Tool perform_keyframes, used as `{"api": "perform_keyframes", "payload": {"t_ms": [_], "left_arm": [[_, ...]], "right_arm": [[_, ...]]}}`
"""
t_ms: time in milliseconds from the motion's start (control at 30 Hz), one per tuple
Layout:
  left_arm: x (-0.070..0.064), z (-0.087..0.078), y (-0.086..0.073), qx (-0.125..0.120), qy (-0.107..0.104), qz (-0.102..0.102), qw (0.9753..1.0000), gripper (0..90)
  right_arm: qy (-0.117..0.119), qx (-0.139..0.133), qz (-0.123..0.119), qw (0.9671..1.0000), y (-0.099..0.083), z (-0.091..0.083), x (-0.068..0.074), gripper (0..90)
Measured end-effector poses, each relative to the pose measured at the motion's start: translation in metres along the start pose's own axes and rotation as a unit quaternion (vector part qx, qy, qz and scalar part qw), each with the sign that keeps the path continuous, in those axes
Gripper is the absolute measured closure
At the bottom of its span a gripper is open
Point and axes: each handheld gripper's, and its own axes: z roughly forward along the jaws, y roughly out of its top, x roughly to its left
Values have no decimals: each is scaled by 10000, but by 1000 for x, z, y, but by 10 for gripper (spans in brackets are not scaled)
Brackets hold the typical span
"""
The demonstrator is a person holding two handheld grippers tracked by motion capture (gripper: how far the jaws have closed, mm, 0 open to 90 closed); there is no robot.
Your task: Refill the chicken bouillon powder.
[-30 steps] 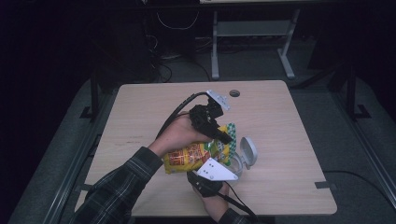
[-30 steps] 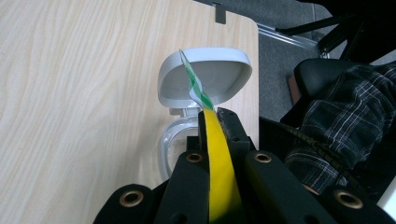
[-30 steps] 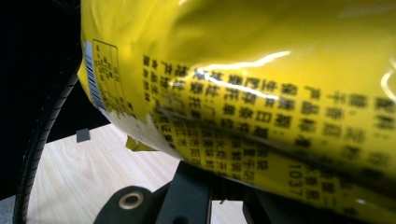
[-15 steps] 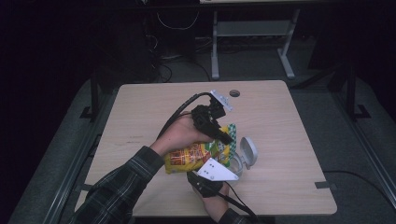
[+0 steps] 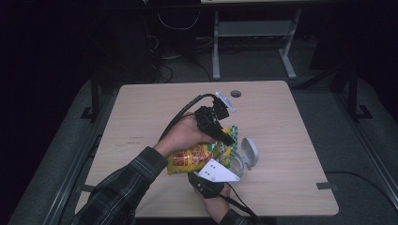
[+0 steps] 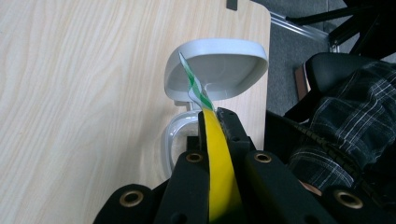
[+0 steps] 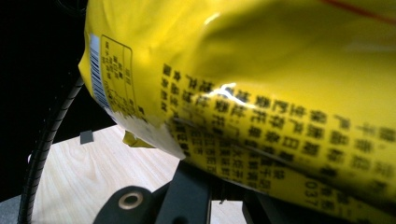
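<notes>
While left tongs (image 6: 212, 135) pinch the snack bag (image 5: 197, 157), it hides the right tongs' (image 7: 224, 196) grip.

At bottom centre the left gripper (image 6: 215, 140) has its black jaws closed on the yellow bag (image 6: 218, 168), whose green-striped edge reaches up to a white hinged lid (image 6: 224, 65) standing open at mid-frame. Pale wooden bench (image 6: 79, 102) fills the left; a plaid sleeve (image 6: 345, 126) lies right.
</notes>
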Motion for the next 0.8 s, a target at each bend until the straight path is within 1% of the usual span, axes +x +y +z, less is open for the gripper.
{"api": "perform_keyframes", "payload": {"t_ms": [100, 800], "left_arm": [[0, 0, 1, 33, 17, 13, 10000, 899], [0, 1, 1, 62, 10, 20, 10000, 899]], "right_arm": [[-2, -20, -2, 10000, 1, 0, -1, 900], [1, -22, 8, 10000, 0, 0, -1, 900]]}}
